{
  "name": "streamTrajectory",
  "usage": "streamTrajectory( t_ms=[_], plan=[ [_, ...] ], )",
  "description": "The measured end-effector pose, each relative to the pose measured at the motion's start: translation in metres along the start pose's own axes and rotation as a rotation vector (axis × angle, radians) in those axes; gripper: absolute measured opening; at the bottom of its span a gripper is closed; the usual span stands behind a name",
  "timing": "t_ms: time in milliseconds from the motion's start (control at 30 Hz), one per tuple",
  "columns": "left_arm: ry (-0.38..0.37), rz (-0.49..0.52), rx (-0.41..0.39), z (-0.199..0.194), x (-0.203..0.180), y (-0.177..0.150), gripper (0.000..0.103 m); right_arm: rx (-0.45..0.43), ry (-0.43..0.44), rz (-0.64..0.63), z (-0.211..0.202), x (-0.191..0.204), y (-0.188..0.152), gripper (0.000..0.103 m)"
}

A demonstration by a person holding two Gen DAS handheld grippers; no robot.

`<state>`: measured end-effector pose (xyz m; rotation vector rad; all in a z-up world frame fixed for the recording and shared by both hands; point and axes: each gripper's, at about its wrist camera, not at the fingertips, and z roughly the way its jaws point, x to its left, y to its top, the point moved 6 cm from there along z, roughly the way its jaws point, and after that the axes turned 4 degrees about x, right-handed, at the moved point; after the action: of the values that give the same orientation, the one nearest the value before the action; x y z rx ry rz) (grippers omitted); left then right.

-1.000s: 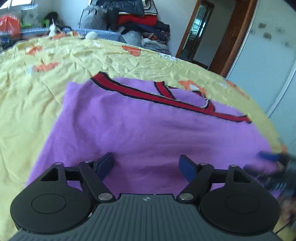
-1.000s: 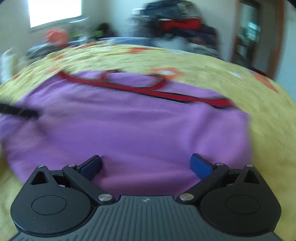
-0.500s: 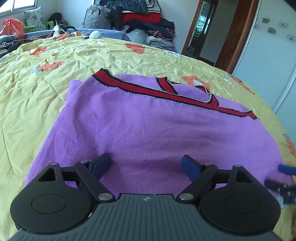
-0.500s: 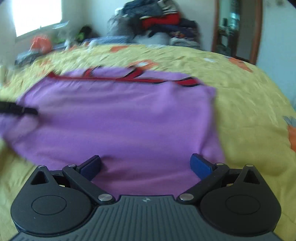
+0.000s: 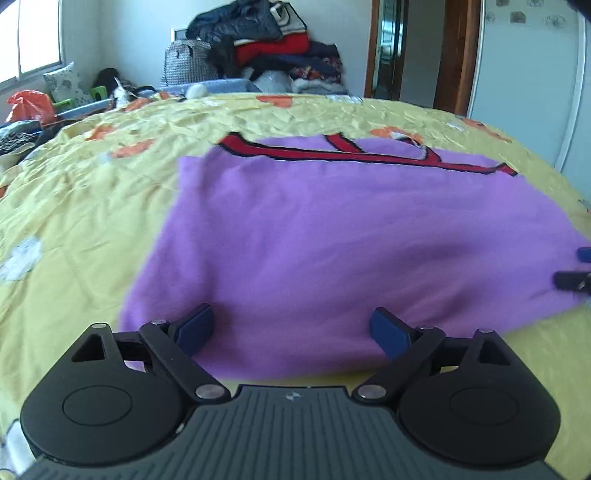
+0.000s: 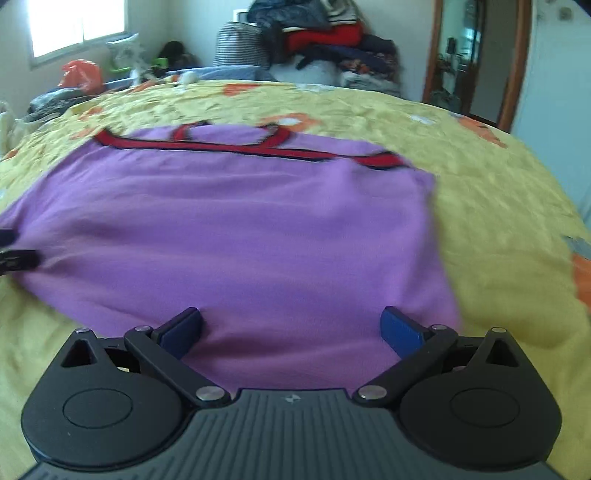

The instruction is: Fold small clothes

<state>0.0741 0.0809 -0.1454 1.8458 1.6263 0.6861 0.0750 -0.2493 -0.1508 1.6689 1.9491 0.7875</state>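
Lying flat: purple top spread on the yellow bedspread, filling the middle of both views.
Trim: red band with dark edging along the far edge of the top, at 12 o'clock from both grippers; two short red straps rise from it.
Left gripper: spread wide, nothing between its blue pads; it sits at the near hem, toward the top's left corner. Whether the pads touch the cloth is hard to tell, as the view is blurred.
Right gripper: also spread wide and empty, at the near hem toward the top's right corner; right pad near the side edge of the top.
Cross view: tips of the right gripper show at 3 o'clock in the left view, at the top's right edge; a dark tip of the left gripper shows at 9 o'clock in the right view.
Near hem: slightly rumpled, with soft folds running across the cloth.
Bedspread: yellow with orange and white patches, creased.
Background: clothes pile at 12 o'clock beyond the bed, wooden door frame at 1 o'clock, window at 10 o'clock, orange bag below it.
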Motion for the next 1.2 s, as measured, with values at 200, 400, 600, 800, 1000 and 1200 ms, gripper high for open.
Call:
streamTrajectory(
  t_ms=[200,400,600,800,1000,1200],
  plan=[
    [-0.021,-0.042,-0.039,-0.032,0.010,0.017,0.092,-0.031,0.059,0.091,-0.025,0.001,0.014,0.103],
    [-0.090,0.067,-0.120,0.000,-0.039,0.091,0.102,-0.166,-0.012,0.164,0.005,0.016,0.083,0.103],
    [-0.028,0.054,0.002,0.094,-0.041,0.124,0.101,-0.028,-0.079,0.035,0.095,0.019,0.120,0.103],
    [0.013,0.005,0.015,0.112,0.003,0.115,0.103,-0.028,-0.074,0.173,0.109,-0.063,0.117,0.103],
    [0.057,-0.099,0.010,0.085,0.030,0.119,0.100,-0.040,-0.181,0.189,0.071,-0.055,0.105,0.103],
    [-0.029,-0.053,-0.009,0.055,-0.014,0.095,0.103,-0.037,-0.107,0.011,0.060,0.034,0.071,0.103]
  ],
)
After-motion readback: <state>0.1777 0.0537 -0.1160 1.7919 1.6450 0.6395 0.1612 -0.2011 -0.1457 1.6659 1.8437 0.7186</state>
